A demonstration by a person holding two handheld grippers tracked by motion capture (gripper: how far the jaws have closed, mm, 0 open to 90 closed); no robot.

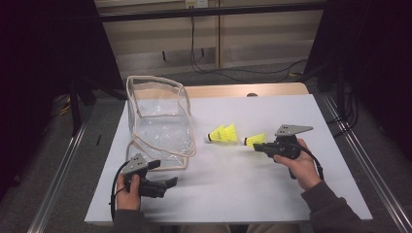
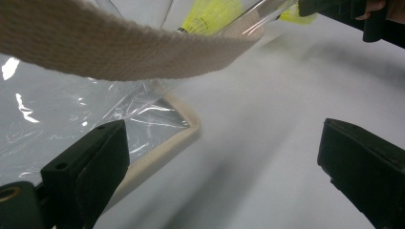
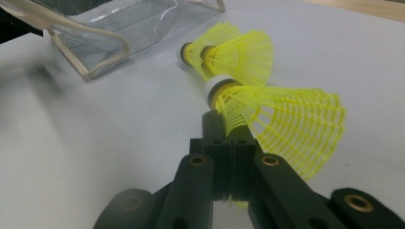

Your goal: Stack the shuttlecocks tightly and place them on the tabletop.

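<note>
My right gripper (image 1: 258, 145) (image 3: 228, 143) is shut on the edge of a yellow shuttlecock's (image 1: 253, 140) (image 3: 282, 126) mesh skirt, with the white cork pointing away toward the bag. Just beyond it, two more yellow shuttlecocks (image 1: 222, 133) (image 3: 229, 52) lie nested together on the white table. A clear plastic bag (image 1: 158, 121) (image 3: 119, 28) with beige trim stands at the left, its mouth slumped open. My left gripper (image 1: 165, 174) (image 2: 219, 162) rests open at the bag's near corner, nothing between its jaws. The bag's beige strap (image 2: 119, 52) crosses above them.
The white tabletop (image 1: 233, 189) extends in front of and to the right of the bag. A wooden edge (image 1: 243, 90) runs along the back. Metal rails (image 1: 362, 160) flank the table on both sides, and cables lie on the floor behind.
</note>
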